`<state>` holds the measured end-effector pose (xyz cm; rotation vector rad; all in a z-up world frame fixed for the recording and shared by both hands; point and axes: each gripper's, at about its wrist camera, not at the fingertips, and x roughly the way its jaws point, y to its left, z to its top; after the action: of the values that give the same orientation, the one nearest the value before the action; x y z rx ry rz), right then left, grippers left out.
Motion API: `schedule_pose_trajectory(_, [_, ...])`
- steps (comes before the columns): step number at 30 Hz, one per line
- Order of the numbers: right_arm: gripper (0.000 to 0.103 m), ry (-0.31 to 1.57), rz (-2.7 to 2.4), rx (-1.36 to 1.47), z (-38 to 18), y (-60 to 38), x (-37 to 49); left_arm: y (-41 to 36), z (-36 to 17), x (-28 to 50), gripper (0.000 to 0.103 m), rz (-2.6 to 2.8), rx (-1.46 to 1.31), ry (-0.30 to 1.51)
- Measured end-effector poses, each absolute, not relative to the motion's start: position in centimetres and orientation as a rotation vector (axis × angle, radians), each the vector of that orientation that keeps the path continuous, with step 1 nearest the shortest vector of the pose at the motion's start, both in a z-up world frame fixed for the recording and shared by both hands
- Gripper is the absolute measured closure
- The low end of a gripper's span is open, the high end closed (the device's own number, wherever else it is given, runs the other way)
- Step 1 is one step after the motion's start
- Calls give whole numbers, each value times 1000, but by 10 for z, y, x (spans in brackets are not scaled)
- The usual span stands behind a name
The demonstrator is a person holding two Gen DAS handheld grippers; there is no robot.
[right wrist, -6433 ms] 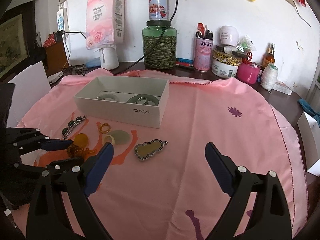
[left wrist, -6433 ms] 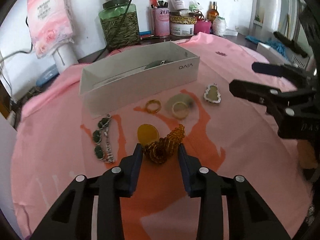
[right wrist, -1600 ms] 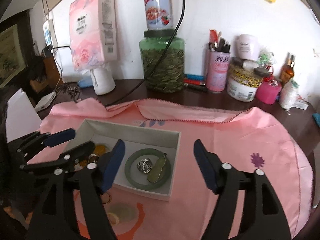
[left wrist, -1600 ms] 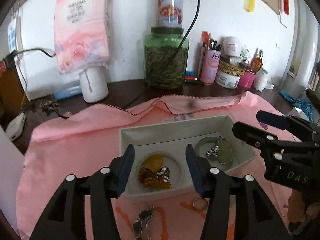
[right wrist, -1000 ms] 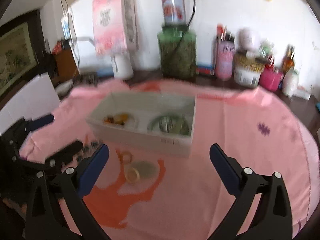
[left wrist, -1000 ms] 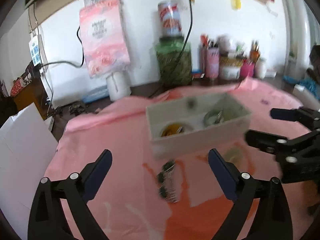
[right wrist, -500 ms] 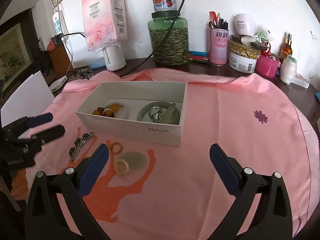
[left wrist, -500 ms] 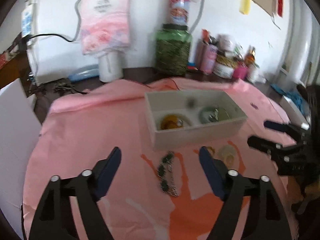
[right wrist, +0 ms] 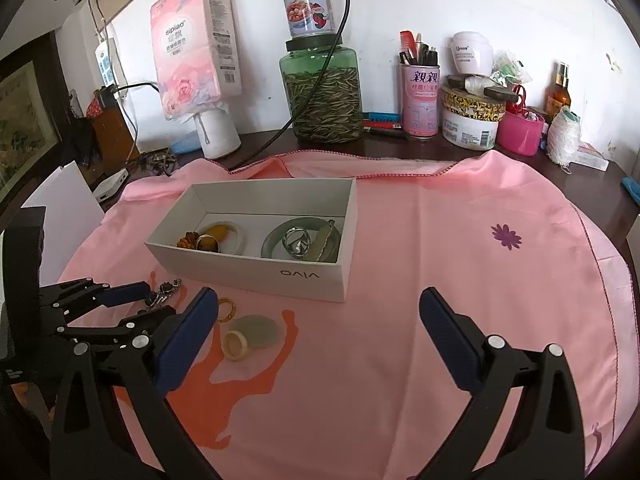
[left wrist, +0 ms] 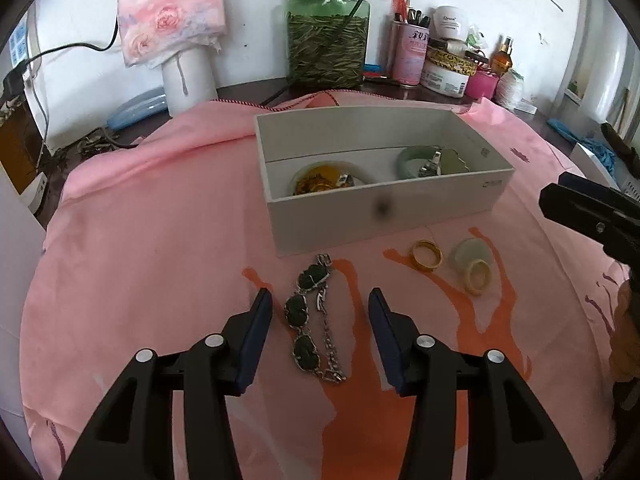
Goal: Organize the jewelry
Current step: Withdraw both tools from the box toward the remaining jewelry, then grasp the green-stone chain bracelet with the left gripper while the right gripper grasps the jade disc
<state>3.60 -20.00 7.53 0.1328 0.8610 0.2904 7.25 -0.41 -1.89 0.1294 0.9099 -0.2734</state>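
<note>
A white box (left wrist: 384, 216) (right wrist: 256, 276) on the pink cloth holds amber beads (left wrist: 316, 182) on the left and a green bangle (left wrist: 416, 156) with a pendant on the right. In front of it lie a dark green stone bracelet (left wrist: 306, 320) (right wrist: 164, 292), a gold ring (left wrist: 427, 255) (right wrist: 226, 309), a pale green disc (left wrist: 470, 250) (right wrist: 258, 330) and a cream ring (left wrist: 477, 277) (right wrist: 236, 345). My left gripper (left wrist: 320, 308) (right wrist: 132, 300) is open, its fingers on either side of the bracelet, just above the cloth. My right gripper (right wrist: 318, 320) is open wide and empty, right of the rings.
The pink cloth (right wrist: 440, 240) covers a dark table. Along the back wall stand a green jar (right wrist: 322, 92) with a can on top, a tissue pack (right wrist: 196, 48), a pink pen cup (right wrist: 420, 98), tubs and bottles. A white board (right wrist: 60, 216) stands at the left.
My left gripper has come forward and down and narrowed, so its fingers now flank the green bracelet. The right gripper has barely moved.
</note>
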Motion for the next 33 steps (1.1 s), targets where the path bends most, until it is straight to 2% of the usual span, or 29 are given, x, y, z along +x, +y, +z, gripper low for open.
schedule_pose_trajectory(1, [19, 861, 292, 136, 75, -201, 35, -6, -19, 72, 73, -272, 143, 899])
schedule_pose_trajectory(2, [27, 866, 295, 141, 75, -201, 36, -8, -19, 71, 88, -290, 143, 898])
schedule_pose_trajectory(5, [38, 897, 330, 166, 70, -201, 39, -13, -15, 66, 90, -317, 152, 879])
schedule_pose_trajectory(8, [40, 917, 353, 147, 66, -194, 39, -18, -11, 60, 90, -344, 159, 860])
schedule_pose_trajectory(10, [40, 929, 374, 123, 64, -188, 37, -20, -10, 58, 95, -355, 160, 857])
schedule_pose_trajectory(13, [43, 943, 416, 70, 61, -173, 31, -22, -12, 59, 96, -356, 162, 867])
schedule_pose_trajectory(17, [61, 977, 475, -18, 50, -151, 24, -20, -12, 61, 96, -349, 155, 871])
schedule_pose_trajectory(19, [64, 994, 528, -20, 46, -145, 21, -18, -13, 63, 95, -344, 147, 877])
schedule_pose_trajectory(23, [65, 1004, 624, -16, 45, -136, 15, -14, -17, 68, 89, -339, 124, 921])
schedule_pose_trajectory(33, [65, 955, 431, -74, 45, -152, 29, -19, -18, 66, 87, -341, 141, 909])
